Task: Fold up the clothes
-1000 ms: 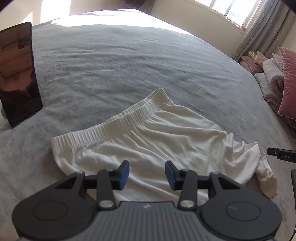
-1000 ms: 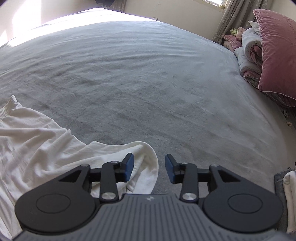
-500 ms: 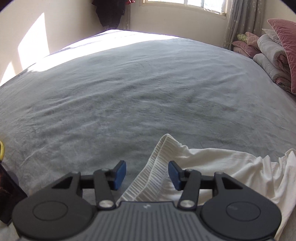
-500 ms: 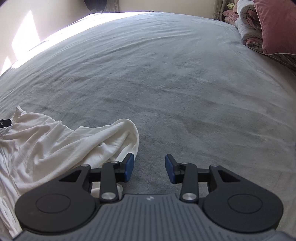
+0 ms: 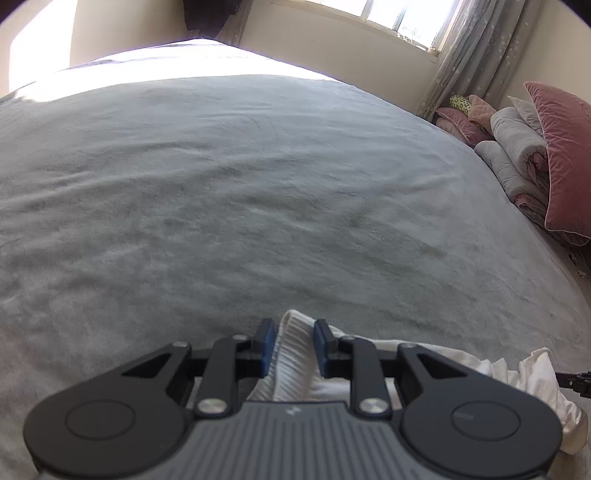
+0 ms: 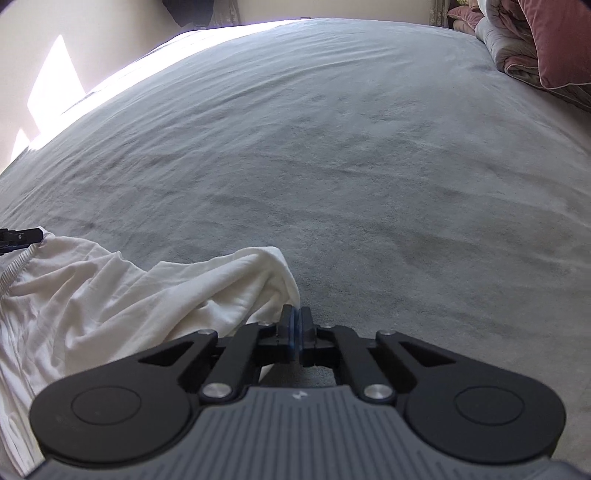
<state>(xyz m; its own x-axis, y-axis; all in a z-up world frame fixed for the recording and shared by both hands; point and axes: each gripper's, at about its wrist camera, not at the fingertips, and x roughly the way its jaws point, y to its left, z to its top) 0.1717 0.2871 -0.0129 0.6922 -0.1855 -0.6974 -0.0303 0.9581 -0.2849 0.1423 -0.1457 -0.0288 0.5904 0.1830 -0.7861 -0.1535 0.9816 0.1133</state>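
White shorts (image 6: pixel 129 295) lie crumpled on the grey bedspread (image 6: pixel 332 147). In the left wrist view their ribbed waistband (image 5: pixel 295 354) stands up between my left gripper's (image 5: pixel 291 332) blue pads. The jaws are closing, and both pads touch the band. My right gripper (image 6: pixel 295 314) is shut, its pads together at the edge of the leg hem (image 6: pixel 273 273), with the fabric pinched at the very tips. The left gripper's black tip (image 6: pixel 22 236) shows at the waistband in the right wrist view. In the left wrist view the right one's tip (image 5: pixel 576 380) peeks in at the right edge.
Pink pillows (image 5: pixel 561 155) and rolled grey quilts (image 5: pixel 517 147) are stacked at the bed's right side under a curtained window (image 5: pixel 406 18). The bedspread stretches wide beyond the shorts.
My left gripper moved from the shorts' body to the waistband corner and closed on it. The right gripper dropped to the leg hem and shut. The dark tablet left the left wrist view.
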